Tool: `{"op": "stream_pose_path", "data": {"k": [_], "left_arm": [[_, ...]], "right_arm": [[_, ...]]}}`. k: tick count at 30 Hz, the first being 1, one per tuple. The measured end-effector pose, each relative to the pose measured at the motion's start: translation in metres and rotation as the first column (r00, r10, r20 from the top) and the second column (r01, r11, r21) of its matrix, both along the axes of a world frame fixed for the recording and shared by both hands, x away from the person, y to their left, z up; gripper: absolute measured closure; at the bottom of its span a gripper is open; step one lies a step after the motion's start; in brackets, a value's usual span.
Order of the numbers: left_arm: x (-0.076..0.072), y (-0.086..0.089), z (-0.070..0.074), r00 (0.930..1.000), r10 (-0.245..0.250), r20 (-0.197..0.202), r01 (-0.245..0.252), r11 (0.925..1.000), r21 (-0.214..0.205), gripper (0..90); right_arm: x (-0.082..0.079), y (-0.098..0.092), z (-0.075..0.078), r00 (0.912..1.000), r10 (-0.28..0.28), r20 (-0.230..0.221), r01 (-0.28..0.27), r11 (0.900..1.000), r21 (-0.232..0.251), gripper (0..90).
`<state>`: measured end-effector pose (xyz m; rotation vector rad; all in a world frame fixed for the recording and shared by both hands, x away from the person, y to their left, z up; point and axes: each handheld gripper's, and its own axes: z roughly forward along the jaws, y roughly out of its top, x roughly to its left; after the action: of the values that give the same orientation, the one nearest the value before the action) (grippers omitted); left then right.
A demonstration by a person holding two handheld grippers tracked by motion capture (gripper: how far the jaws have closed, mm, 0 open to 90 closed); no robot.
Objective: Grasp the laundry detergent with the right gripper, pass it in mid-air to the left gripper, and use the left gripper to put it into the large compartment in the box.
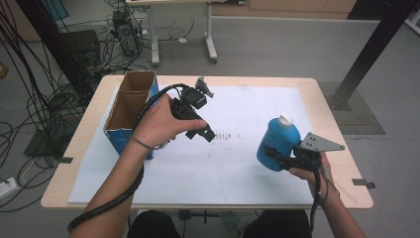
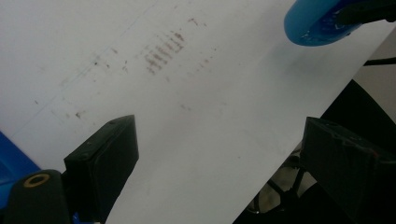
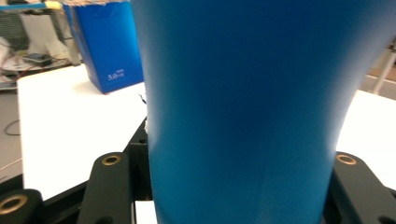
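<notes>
A blue bottle point(image 1: 279, 140) with a white cap hangs tilted above the right side of the white sheet point(image 1: 237, 168). My right gripper point(image 1: 275, 157) is shut on its lower body. In the right gripper view the bottle point(image 3: 243, 93) stands between the two black jaws, which press on its sides. My left gripper point(image 1: 200, 133) is held in the air over the sheet's left half, beside the blue cardboard box point(image 1: 130, 111). Its jaws point(image 2: 219, 135) stand wide apart and open with nothing between them. The bottle's base point(image 2: 317, 25) shows at the top right of the left gripper view.
The open-topped box point(image 3: 109, 44) has a divider and stands at the table's left edge. Brown smudges point(image 1: 225, 135) mark the sheet's middle. The wooden table edge point(image 1: 346, 148) rims the sheet. Cables, another table and black posts are on the floor beyond.
</notes>
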<state>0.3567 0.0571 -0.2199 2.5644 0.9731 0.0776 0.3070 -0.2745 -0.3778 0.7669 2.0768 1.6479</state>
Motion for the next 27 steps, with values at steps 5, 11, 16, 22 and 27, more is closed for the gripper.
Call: {"op": "stream_pose_path", "data": {"k": [5,11,16,22,27], "left_arm": [[-0.003,-0.003,0.014,0.9992,-0.032,0.023,0.032,0.9993,0.021,12.1],[-0.006,-0.009,0.028,0.9944,-0.099,0.036,0.098,0.9950,0.018,12.0],[-0.008,-0.014,0.039,0.9862,-0.159,0.044,0.158,0.9871,0.021,11.7],[-0.012,-0.020,0.047,0.9737,-0.224,0.044,0.224,0.9747,0.003,11.7],[-0.012,-0.021,0.051,0.9652,-0.257,0.049,0.257,0.9664,-0.001,11.7]], "right_arm": [[0.008,0.000,0.014,0.9975,0.070,-0.002,-0.070,0.9974,0.018,43.3],[0.012,0.001,0.024,0.9901,0.140,-0.005,-0.140,0.9899,0.022,43.3],[0.016,0.004,0.031,0.9793,0.202,-0.009,-0.202,0.9793,0.009,43.3],[0.019,0.009,0.038,0.9531,0.301,-0.033,-0.300,0.9536,0.021,43.4],[0.021,0.013,0.042,0.9351,0.352,-0.041,-0.351,0.9360,0.023,43.4]]}}
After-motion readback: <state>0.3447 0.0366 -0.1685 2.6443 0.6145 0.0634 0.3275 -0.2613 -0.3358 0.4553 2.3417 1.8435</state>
